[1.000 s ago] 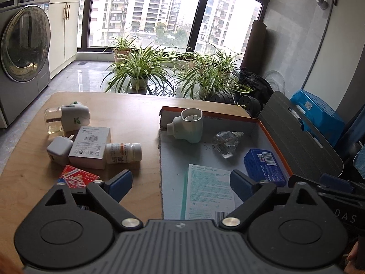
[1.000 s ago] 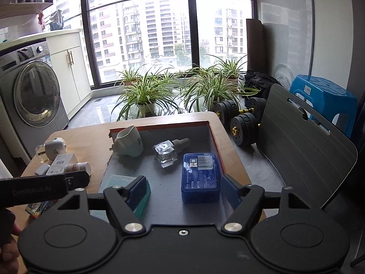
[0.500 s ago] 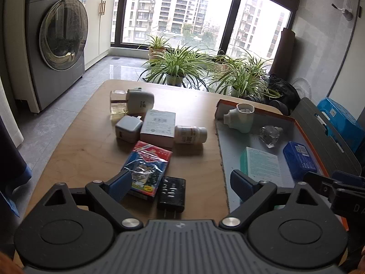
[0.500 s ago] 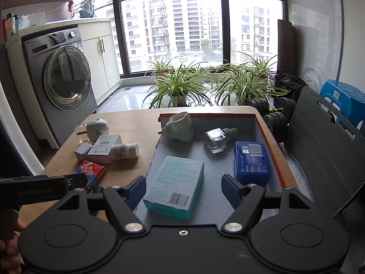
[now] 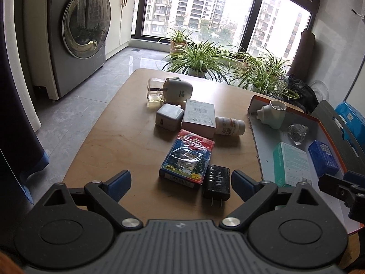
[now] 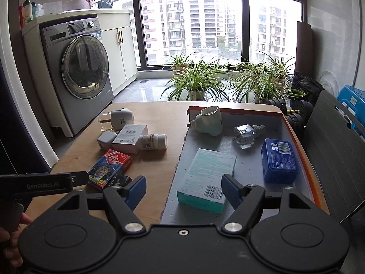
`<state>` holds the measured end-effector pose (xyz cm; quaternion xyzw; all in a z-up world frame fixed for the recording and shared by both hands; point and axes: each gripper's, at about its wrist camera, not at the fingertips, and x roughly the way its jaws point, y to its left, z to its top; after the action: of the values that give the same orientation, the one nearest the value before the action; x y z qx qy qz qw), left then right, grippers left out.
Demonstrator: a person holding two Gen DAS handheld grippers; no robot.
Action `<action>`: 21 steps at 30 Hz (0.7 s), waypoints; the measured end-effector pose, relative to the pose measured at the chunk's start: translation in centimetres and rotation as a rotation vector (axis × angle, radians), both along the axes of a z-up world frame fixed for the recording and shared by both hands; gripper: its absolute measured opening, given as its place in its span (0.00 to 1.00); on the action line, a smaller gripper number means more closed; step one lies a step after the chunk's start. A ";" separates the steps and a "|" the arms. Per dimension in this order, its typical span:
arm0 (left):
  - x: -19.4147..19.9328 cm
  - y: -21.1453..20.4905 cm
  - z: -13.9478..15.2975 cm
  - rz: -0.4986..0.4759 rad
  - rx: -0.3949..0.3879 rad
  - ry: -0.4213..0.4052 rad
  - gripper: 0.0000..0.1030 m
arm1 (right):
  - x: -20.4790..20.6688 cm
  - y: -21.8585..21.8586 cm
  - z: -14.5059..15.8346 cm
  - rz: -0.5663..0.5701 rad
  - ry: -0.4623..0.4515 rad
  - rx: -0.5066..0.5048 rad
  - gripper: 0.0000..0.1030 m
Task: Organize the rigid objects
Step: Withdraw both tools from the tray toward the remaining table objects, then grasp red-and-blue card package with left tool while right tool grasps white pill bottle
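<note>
Black charger (image 5: 216, 182) newly before left gripper (image 5: 181, 181)

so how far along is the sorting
Four things already lie in the tray: teal box, blue box, glass bottle, white holder. Both grippers are open, empty. Six items remain on the table, including cards and black charger.
</note>
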<state>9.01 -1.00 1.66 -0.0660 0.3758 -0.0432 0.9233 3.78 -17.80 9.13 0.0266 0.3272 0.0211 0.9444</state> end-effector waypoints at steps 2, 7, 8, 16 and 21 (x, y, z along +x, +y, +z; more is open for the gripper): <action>0.2 0.2 -0.3 0.004 0.006 0.006 0.94 | 0.0 -0.1 -0.1 -0.002 0.002 0.002 0.84; 1.4 0.5 -1.4 -0.002 0.044 0.018 0.94 | 0.0 -0.3 -0.3 -0.008 0.007 0.005 0.84; 1.8 0.5 -1.7 -0.007 0.049 0.020 0.94 | 0.0 -0.4 -0.4 -0.011 0.008 0.005 0.84; 3.8 -0.3 -4.1 -0.091 0.105 0.043 0.96 | 0.5 -1.7 -1.0 -0.041 0.024 0.013 0.84; 4.9 -0.8 -4.3 -0.123 0.107 0.019 0.99 | 0.9 -2.3 -1.6 -0.053 0.040 0.019 0.84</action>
<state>13.87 -1.78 -2.63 0.0063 0.3895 -0.0789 0.9176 4.66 -20.07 7.49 0.0447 0.3451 -0.0011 0.9375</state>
